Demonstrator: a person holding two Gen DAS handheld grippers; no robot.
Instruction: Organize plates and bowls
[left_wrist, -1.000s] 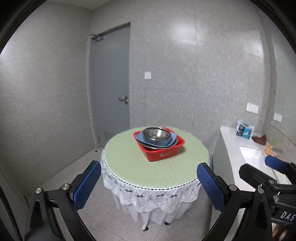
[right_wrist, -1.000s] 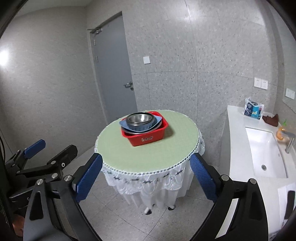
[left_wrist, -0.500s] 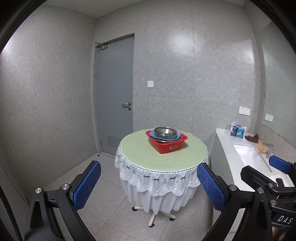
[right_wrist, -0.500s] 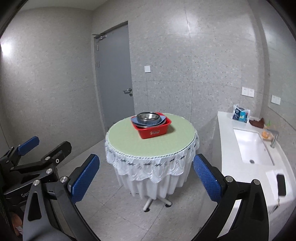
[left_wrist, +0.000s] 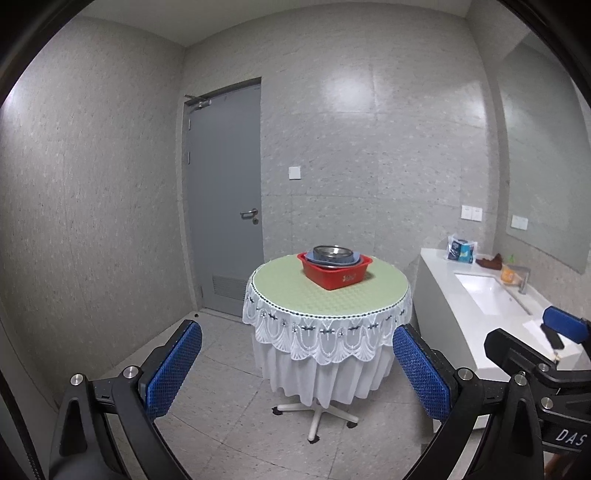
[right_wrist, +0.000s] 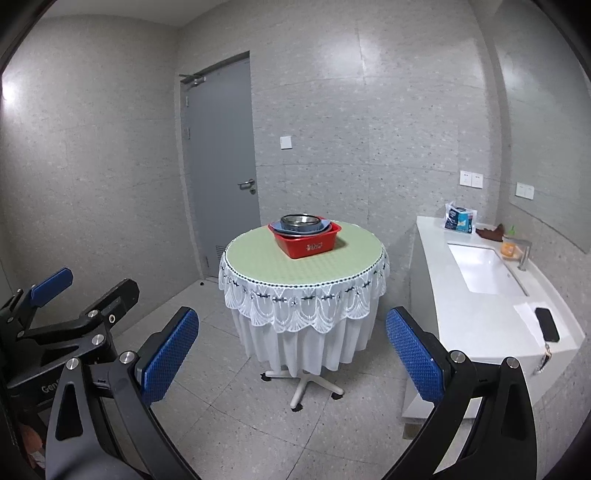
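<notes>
Red plastic basin sits on the round table, holding a steel bowl nested on blue plates. Left gripper and right gripper hang well apart from it, jaws spread, empty. Dishes appear gathered; any further sorting requires approaching the table.

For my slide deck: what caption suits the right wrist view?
Open right tool facing a round table with dishes stacked in a red basin.
</notes>
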